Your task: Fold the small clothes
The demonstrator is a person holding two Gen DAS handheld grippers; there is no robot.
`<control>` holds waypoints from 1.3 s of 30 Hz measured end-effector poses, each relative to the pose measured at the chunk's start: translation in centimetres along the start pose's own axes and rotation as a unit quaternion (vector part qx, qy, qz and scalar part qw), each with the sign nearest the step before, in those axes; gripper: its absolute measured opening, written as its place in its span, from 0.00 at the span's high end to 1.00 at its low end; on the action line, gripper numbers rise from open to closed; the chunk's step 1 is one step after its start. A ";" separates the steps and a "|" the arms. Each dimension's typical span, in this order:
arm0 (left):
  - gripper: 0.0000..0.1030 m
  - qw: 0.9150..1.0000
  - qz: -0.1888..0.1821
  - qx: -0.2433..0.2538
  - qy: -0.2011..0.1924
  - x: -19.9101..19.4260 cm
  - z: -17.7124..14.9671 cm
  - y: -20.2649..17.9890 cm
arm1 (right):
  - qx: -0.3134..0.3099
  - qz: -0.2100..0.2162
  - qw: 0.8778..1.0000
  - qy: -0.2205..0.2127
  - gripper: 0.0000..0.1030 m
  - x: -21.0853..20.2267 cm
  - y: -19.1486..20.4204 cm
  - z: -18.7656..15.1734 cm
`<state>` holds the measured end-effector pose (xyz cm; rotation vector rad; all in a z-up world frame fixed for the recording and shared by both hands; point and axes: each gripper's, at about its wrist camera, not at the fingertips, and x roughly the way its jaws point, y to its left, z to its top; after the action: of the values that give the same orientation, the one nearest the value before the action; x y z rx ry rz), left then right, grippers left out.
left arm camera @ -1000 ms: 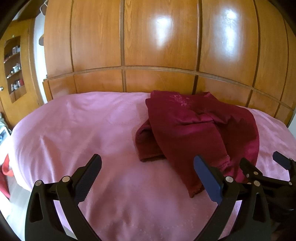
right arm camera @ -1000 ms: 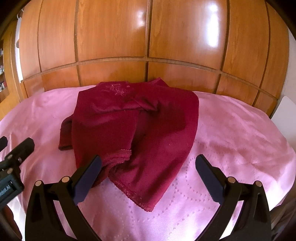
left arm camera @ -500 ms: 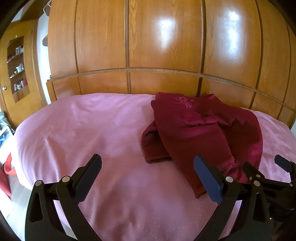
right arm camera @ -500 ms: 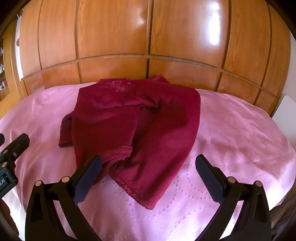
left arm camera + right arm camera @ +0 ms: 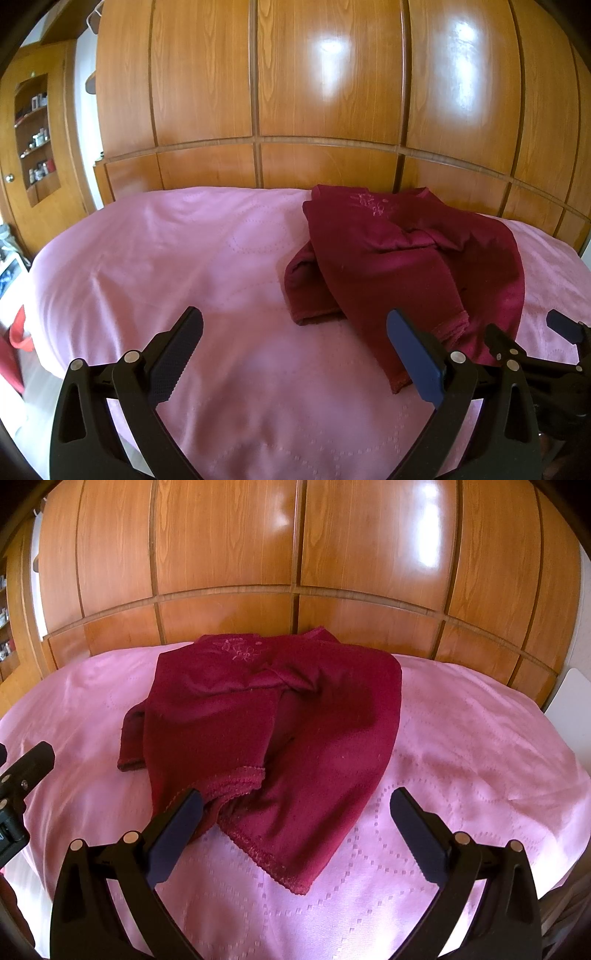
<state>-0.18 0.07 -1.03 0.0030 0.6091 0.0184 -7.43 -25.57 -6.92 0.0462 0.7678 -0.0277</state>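
My left gripper point(image 5: 295, 332) hangs over bare pink bedspread point(image 5: 166, 258), its jaws spread wide with nothing between them. My right gripper point(image 5: 295, 812) is just as wide open and just as empty, poised above the near hem of the dark red garment point(image 5: 258, 709). That garment lies rumpled on the bedspread, loosely doubled over itself, one cuffed end poking out on its left side and pale embroidery showing near its far edge. Behind the bed stands a glossy wooden panelled wardrobe point(image 5: 295, 554). From the left wrist view the garment sits ahead and to the right.
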 end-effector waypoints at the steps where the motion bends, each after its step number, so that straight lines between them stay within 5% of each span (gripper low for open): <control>1: 0.04 1.000 0.001 0.001 0.000 0.0 0.0 0.0 | 0.000 0.000 1.000 0.001 0.02 0.0 0.0 -0.1; 29: 0.04 1.000 -0.006 0.017 0.022 1.0 -0.1 -0.9 | 0.018 0.013 1.000 0.019 0.02 1.3 -2.0 -0.1; 34: 0.04 0.995 -0.066 -0.001 0.072 3.1 -0.3 -0.4 | 0.060 0.055 0.996 0.034 0.02 1.7 -4.6 -0.1; 39: 0.06 0.978 -0.138 -0.067 0.138 6.3 -0.6 1.0 | 0.108 0.086 0.989 0.053 0.02 2.2 -8.1 -0.6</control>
<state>4.67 1.16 -5.09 -0.2190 0.8816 -0.2128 -6.61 -33.62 -9.15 0.3214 0.8620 0.0554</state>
